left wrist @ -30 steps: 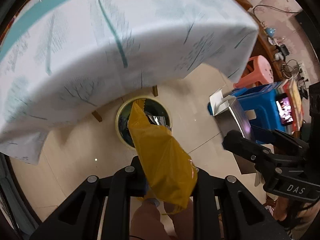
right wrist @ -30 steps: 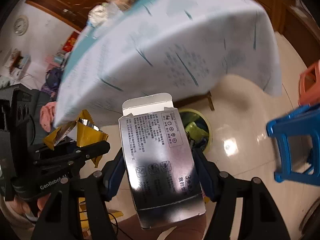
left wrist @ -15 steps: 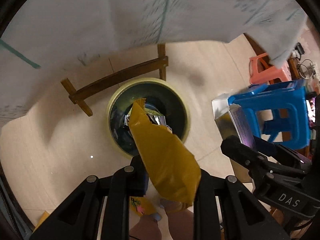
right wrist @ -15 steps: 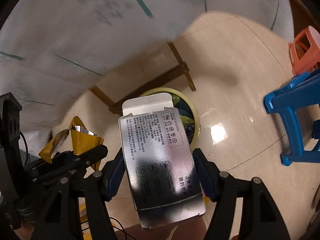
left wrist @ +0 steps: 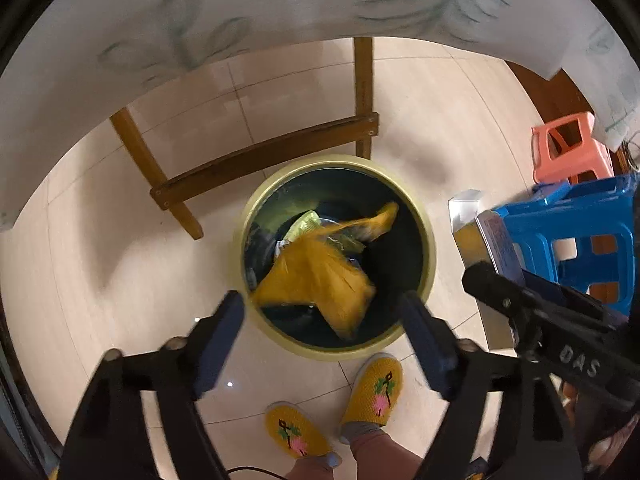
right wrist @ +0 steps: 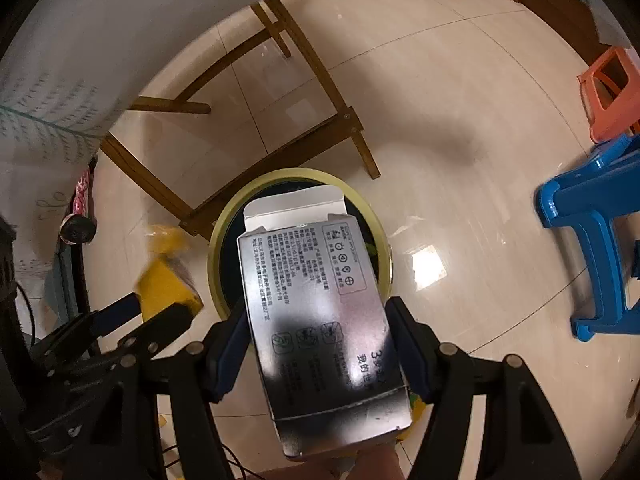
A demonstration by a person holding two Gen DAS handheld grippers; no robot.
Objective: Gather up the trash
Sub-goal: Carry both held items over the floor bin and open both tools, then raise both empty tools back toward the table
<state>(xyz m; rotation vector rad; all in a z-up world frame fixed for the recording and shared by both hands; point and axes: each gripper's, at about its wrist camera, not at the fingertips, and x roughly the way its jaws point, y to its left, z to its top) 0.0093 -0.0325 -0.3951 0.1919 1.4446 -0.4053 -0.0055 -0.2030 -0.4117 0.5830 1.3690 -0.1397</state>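
A round bin [left wrist: 238, 240] with a yellow-green rim and dark liner stands on the floor, holding some trash. My left gripper [left wrist: 320, 300] points straight down over it and its jaws are opening. A yellow wrapper [left wrist: 316, 280], blurred, hangs loose over the bin's mouth, touching neither pad. The right wrist view shows the wrapper [right wrist: 168, 276] beside the left gripper [right wrist: 160, 312]. My right gripper [right wrist: 316, 308] is shut on a silver printed box [right wrist: 312, 280] with its top flap open, held above the bin's rim [right wrist: 216, 252]. That box [left wrist: 496, 240] also shows at the right of the left wrist view.
Wooden table legs with a crossbar [left wrist: 264, 156] stand just behind the bin, under a hanging white tablecloth [left wrist: 240, 12]. A blue stool [right wrist: 592, 240] and an orange stool [right wrist: 616, 92] stand to the right. A person's feet in yellow slippers [left wrist: 372, 392] are close to the bin.
Both grippers have sunk toward the bin. The left jaws have spread apart and the yellow wrapper has dropped out of them. The right gripper still holds the silver box.
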